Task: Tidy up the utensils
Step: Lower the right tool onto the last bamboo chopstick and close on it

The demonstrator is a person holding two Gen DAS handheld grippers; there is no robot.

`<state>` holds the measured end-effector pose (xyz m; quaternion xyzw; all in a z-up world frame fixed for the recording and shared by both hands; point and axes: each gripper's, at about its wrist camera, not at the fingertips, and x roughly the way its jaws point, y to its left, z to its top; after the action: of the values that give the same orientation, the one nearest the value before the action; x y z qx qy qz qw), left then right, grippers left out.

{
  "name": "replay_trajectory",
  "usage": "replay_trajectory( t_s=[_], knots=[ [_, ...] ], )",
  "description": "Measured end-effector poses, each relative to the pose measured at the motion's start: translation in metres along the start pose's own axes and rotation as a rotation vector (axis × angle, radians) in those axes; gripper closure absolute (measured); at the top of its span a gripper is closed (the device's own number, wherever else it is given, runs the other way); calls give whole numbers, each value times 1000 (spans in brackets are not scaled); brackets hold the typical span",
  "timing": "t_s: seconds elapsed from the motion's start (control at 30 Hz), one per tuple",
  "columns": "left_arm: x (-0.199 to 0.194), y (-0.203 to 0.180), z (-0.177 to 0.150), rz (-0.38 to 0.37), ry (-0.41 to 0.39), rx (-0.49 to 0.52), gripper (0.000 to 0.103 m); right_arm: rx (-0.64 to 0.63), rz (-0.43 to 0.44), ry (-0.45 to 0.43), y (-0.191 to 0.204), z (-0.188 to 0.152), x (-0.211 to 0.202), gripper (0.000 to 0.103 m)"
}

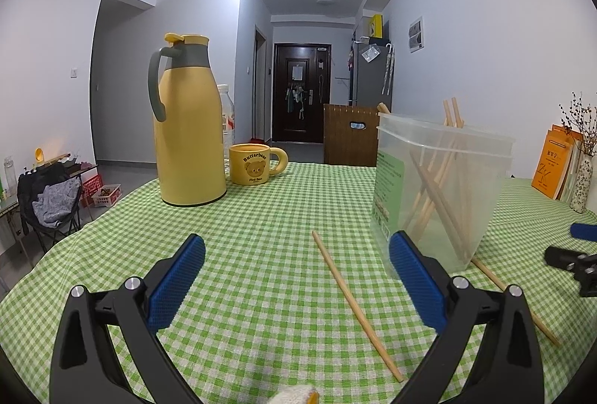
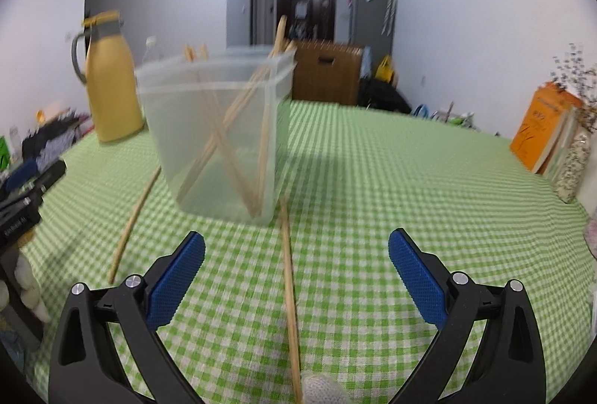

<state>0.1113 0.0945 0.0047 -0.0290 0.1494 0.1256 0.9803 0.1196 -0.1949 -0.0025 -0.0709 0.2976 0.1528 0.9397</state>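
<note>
Chopsticks: two lie loose on the surface (image 1: 261, 254) beside the clear container (image 1: 440, 187). We centre the right tool (image 2: 296, 254), spread apart, over the nearer chopstick (image 2: 289, 284); left tool (image 1: 296, 254) likewise apart.

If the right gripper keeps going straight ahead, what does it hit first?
Probably the chopstick lying on the tablecloth between the open fingers of the right gripper; beyond it, the clear container. Depth is uncertain.

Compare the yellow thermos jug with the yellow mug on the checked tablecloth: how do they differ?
The thermos jug is tall and plain; the mug is short and printed with a bear. The jug has a grey handle and collar and a closed lid; the mug's handle is yellow and its top is open. Both are yellow and stand upright on the tablecloth.
</note>
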Motion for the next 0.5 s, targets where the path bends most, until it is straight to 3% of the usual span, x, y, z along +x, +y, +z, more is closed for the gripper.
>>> replay_trajectory(
  t_s=[0.03, 0.17, 0.23, 0.4, 0.5],
  knots=[
    [0, 0, 0, -1, -1, 1, 7, -11, 3, 28, 0, 1, 6, 30],
    [-1, 0, 0, -8, -4, 1, 7, -19, 50, 154, -1, 10, 33, 48],
    [-1, 0, 0, -9, -5, 0, 7, -21, 70, 230, -1, 13, 48, 63],
    [-1, 0, 0, -14, -6, 0, 7, 26, 131, 416, -7, 18, 79, 85],
    [-2, 0, 0, -18, -8, 2, 7, 8, 126, 466, -7, 21, 87, 90]
  ],
)
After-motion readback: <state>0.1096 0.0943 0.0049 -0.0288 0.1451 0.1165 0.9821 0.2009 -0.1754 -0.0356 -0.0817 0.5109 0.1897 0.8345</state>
